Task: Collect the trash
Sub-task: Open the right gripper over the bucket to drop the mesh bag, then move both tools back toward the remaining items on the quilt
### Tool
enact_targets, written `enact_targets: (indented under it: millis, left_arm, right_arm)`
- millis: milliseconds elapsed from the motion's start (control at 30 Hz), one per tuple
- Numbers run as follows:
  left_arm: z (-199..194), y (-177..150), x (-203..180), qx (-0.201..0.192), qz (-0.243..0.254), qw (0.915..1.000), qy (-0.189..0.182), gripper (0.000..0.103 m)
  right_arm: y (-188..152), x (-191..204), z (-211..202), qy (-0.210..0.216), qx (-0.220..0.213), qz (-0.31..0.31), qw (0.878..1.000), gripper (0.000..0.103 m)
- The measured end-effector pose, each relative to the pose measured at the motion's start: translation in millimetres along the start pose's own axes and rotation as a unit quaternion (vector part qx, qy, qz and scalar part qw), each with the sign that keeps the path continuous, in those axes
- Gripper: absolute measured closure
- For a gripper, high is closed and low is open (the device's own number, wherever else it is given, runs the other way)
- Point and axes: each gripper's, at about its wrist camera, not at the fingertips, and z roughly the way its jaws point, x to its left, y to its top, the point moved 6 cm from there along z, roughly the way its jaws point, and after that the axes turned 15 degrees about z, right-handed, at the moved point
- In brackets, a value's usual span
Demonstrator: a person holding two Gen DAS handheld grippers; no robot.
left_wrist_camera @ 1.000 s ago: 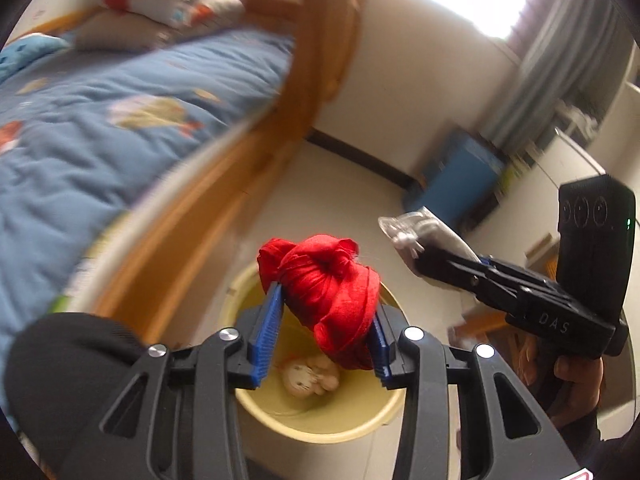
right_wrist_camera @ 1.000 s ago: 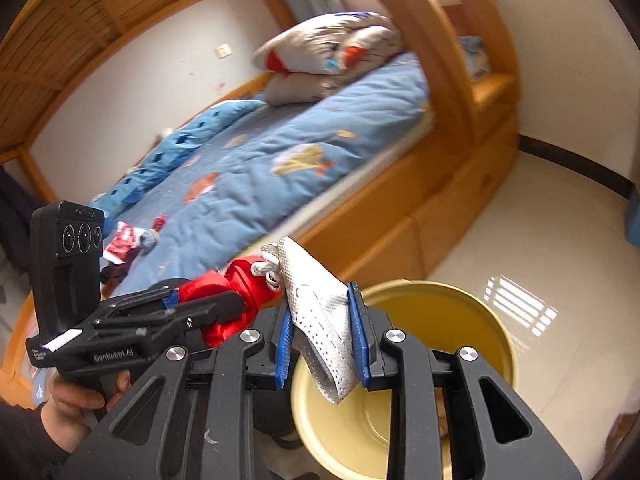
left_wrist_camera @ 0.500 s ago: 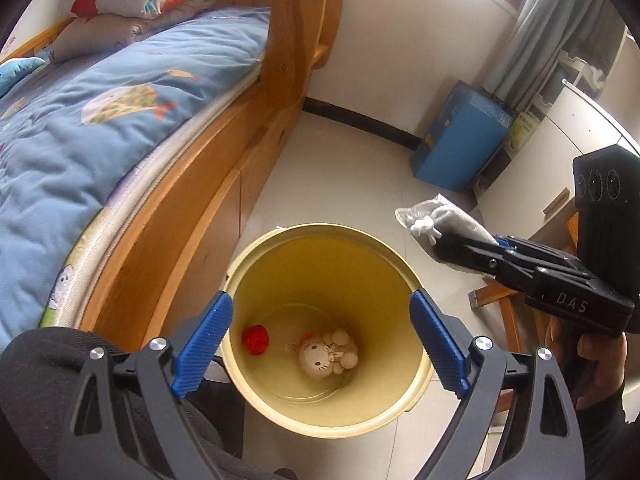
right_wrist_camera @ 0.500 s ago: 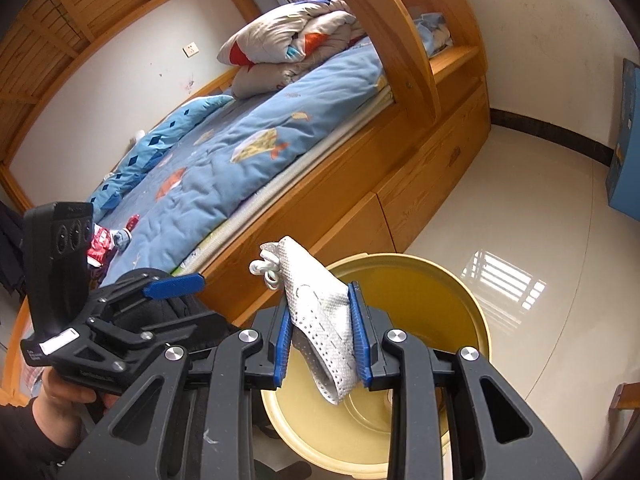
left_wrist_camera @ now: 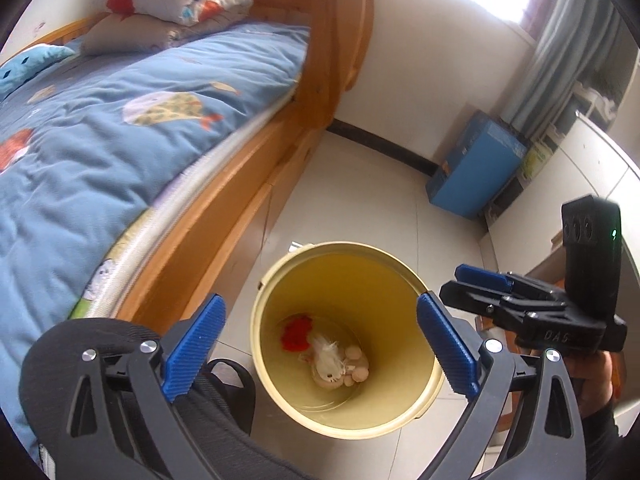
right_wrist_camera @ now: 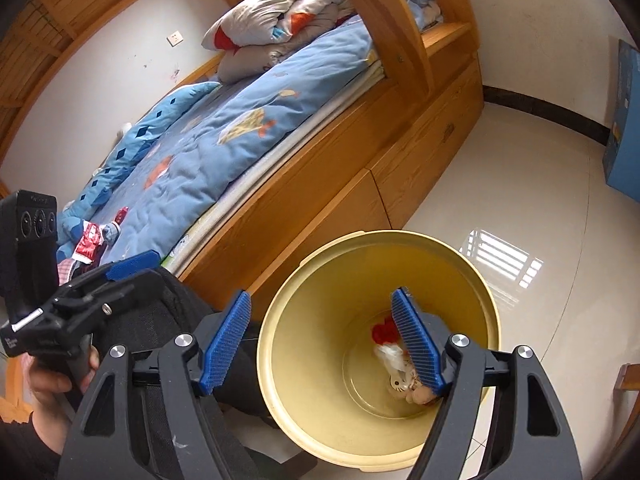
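Moved: white wrapper [left_wrist_camera: 328, 356] dropped into yellow bin [left_wrist_camera: 400, 276], beside red cloth [left_wrist_camera: 295, 333].
Left gripper [left_wrist_camera: 320, 344]: fingers opening, empty.
Right gripper [right_wrist_camera: 326, 340]: fingers opening, empty.

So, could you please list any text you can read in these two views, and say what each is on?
"DAS": on the black body of the right gripper, seen from the left wrist.
White label on the left gripper: too small to read.
Print on the red wrapper on the bed: blurred, unreadable.
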Motion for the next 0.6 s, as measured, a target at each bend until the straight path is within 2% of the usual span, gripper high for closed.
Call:
enact_targets:
  millis: [167, 300, 433, 533, 600]
  left_arm:
    - [-23, -1, 20, -0.023, -0.021, 0.9993, 0.022, 0.007]
    - [-49, -2, 37, -0.046, -0.037, 0.9970, 0.050, 0.006]
    - [-83, -8, 59, -0.072, -0.050, 0.9923, 0.087, 0.004]
    - [-114, -19, 81, -0.084, -0.061, 0.9860, 0.130, 0.004]
    - [-132, -28, 95, -0.090, -0.072, 0.9814, 0.153, 0.004]
  right_arm:
    - [-1, 20, 5, 0.014, 0.003, -0.020, 1.000, 0.033]
    - [0, 42, 6, 0.046, 0.004, -0.029, 0.998, 0.032]
    - [0, 83, 10, 0.095, 0.013, -0.042, 0.994, 0.021]
    - [-3, 126, 12, 0.138, 0.014, -0.078, 0.987, 0.014]
    - [-6, 159, 11, 0.167, 0.005, -0.110, 0.980, 0.013]
